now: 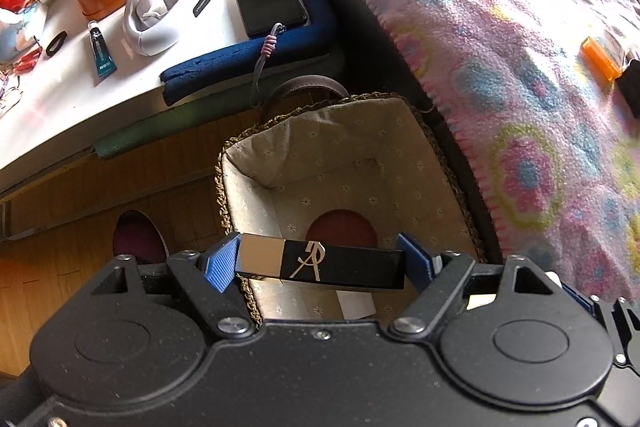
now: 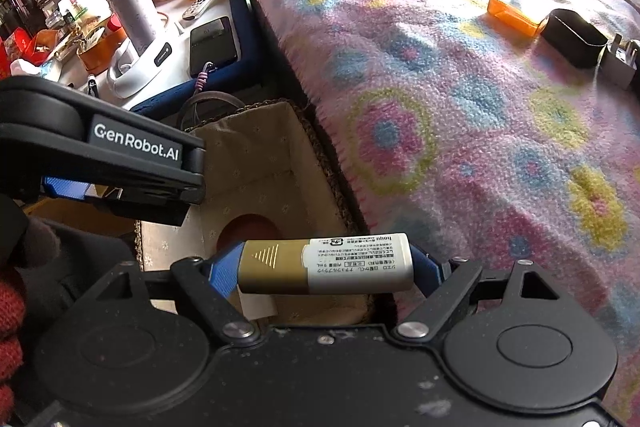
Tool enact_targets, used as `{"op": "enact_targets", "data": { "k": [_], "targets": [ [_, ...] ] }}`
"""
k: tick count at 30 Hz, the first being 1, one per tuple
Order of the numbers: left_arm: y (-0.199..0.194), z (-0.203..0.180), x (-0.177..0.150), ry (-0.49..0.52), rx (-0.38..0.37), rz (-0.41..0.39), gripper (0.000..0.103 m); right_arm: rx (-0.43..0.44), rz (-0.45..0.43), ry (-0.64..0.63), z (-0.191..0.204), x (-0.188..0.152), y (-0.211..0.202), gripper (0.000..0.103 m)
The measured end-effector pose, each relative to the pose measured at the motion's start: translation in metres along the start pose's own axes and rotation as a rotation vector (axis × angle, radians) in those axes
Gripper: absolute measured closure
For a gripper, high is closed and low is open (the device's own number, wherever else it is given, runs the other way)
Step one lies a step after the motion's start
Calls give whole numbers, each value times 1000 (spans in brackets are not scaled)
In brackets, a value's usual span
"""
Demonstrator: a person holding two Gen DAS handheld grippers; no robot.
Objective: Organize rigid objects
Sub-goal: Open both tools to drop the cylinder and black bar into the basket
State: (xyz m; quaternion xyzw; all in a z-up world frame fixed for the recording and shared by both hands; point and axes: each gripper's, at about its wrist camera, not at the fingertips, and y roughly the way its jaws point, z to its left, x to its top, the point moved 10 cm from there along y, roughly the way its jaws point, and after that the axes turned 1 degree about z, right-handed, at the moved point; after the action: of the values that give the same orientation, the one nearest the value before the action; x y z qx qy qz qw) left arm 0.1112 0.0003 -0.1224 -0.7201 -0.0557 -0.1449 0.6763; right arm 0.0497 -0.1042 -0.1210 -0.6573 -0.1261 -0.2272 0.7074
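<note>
Both tongs hang over the lined basket point(image 1: 344, 163) on the floor, wedged between the counter's padded corner and the bed's edge. The left tongs point(image 1: 320, 261) pinch a black-and-silver case point(image 1: 320, 261) end to end, its long axis crosswise, the basket's floor straight below. The right tongs point(image 2: 326, 263) likewise pinch a gold-and-white tube point(image 2: 326, 263) over the basket's near end. The basket's near rim is hidden behind both gripper bodies, and its far handle is only partly visible.

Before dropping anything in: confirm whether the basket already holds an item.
No: the basket shows only its bare lining; the black case is in the left gripper.
</note>
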Motion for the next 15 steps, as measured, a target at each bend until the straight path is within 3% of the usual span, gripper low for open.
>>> {"op": "enact_targets", "data": {
  "k": [15],
  "targets": [
    [-1,-1,1,1,-9,1,24,-17,4,2,1,3,8,18]
  ]
}}
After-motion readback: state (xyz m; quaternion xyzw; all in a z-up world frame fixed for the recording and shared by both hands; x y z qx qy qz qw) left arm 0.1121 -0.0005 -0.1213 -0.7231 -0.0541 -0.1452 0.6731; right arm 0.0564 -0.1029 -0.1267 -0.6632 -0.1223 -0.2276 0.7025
